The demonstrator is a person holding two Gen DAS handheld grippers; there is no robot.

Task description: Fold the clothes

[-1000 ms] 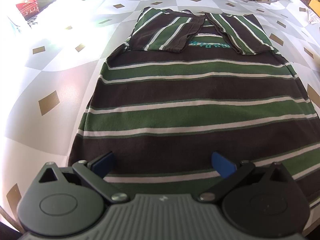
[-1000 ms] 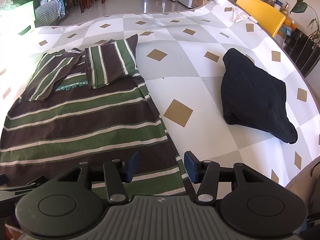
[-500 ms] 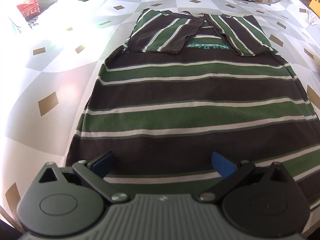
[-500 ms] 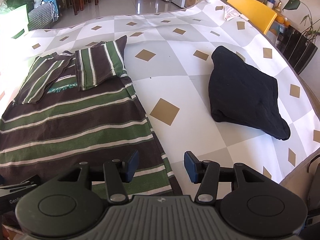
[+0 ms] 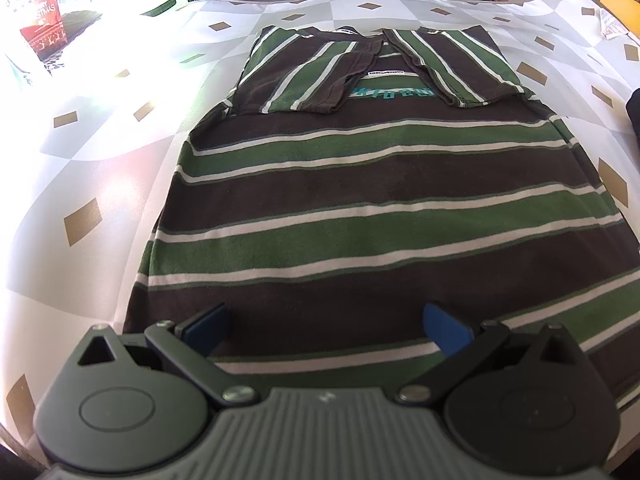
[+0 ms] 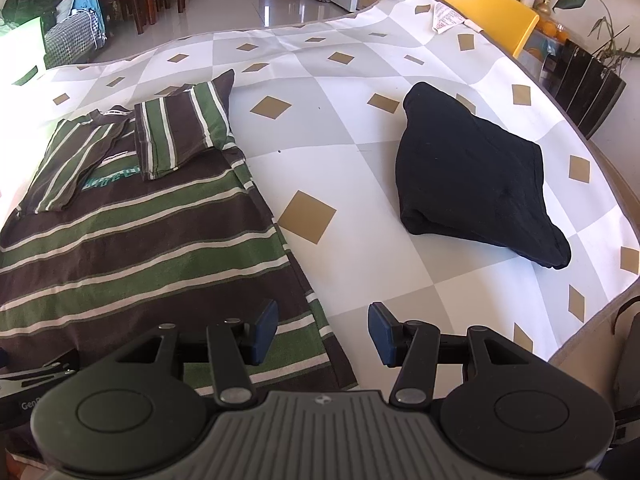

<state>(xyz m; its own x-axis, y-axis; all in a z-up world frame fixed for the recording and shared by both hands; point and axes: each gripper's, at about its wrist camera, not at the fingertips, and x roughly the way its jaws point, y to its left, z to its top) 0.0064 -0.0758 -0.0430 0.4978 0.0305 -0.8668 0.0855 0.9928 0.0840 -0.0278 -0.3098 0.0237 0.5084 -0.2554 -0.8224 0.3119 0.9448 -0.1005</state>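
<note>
over shirt (image 5: 360,216), tongs (image 5: 326,320) unmoved

Plenty of room here tbh. The striped shirt (image 5: 360,208) lies flat across the tablecloth (image 6: 360,184), sleeves folded in at the top of the frame, so nothing sticks up over it. In the right wrist view there's a wide bare strip of cloth between the shirt's edge and the folded black garment (image 6: 472,176) at center right, the only real lump. A red box (image 5: 40,20) sits upper left in the left view, well apart. A yellow chair (image 6: 488,12) borders the upper right edge.
</note>
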